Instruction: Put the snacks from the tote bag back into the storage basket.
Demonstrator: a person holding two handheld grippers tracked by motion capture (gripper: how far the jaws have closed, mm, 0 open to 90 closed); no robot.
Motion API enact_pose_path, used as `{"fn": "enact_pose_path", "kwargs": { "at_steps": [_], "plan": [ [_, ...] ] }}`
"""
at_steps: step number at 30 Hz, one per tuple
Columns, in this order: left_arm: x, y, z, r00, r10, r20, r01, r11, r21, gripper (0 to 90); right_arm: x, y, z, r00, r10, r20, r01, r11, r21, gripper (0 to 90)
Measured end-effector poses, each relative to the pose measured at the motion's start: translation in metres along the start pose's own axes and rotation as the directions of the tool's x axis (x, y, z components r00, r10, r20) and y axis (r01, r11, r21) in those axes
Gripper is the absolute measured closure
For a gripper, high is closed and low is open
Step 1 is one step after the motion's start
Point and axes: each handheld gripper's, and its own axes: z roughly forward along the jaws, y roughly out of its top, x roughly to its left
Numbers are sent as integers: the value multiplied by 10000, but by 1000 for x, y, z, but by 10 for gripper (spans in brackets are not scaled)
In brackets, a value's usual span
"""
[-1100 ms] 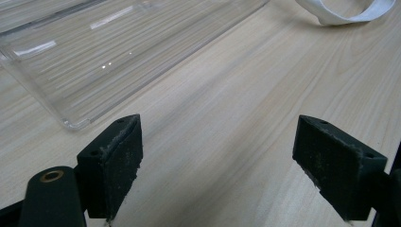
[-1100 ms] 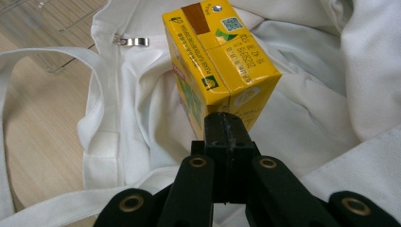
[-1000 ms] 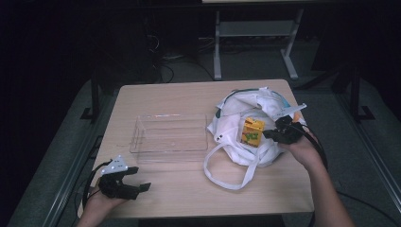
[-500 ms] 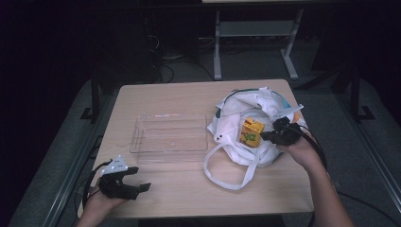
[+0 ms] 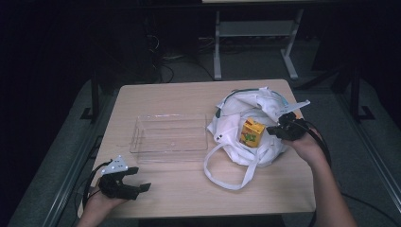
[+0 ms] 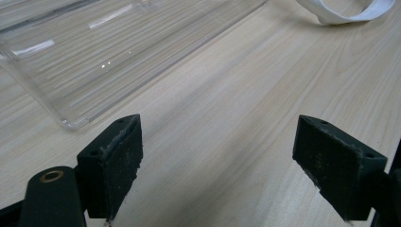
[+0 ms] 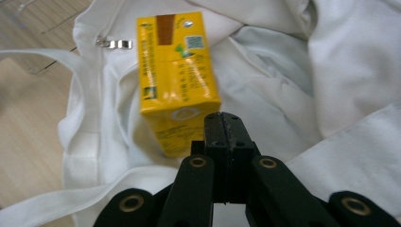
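Bench [image 5: 189, 97]: pale wood grain, carrying everything here; a dark floor lies around it.
Bag [image 5: 236, 124]: white cloth, crumpled on the right half of the bench, just right of the tray; one strap loops out toward the near edge. In the right gripper view the cloth [image 7: 340, 61] lies in folds all round the carton.
Tray [image 5: 169, 137]: clear plastic, shallow, lying flat near the middle of the bench, just left of the bag. In the left gripper view its near corner [image 6: 71, 120] sits just beyond the left jaw.
Carton [image 5: 251, 132]: small yellow box lying on the white bag, near its middle. In the right gripper view it [image 7: 177, 80] lies lengthwise with one end toward the jaws.
Right tongs [image 5: 276, 128]: held over the right side of the bag, pointing at the carton; jaws pressed together with nothing between them, tips [image 7: 222, 124] just short of the carton's near end.
Left tongs [image 5: 137, 182]: at the near left corner of the bench, well apart from the bag; jaws spread wide and holding nothing, bare wood between them [image 6: 217, 165].
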Motion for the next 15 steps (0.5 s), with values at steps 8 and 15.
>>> {"fn": "enact_pose_path", "kwargs": {
  "at_steps": [8, 15],
  "plan": [
    [0, 0, 1, 10000, -37, 23, 37, 10000, 53, 163, -8, 3, 13, 10000, -43, 32, 43, 9999, 116, 898],
    [0, 0, 0, 10000, 4, 10, -4, 10000, 40, 163, -6, 0, 16, 10000, -12, -4, 12, 9998, 223, 898]
  ]
}}
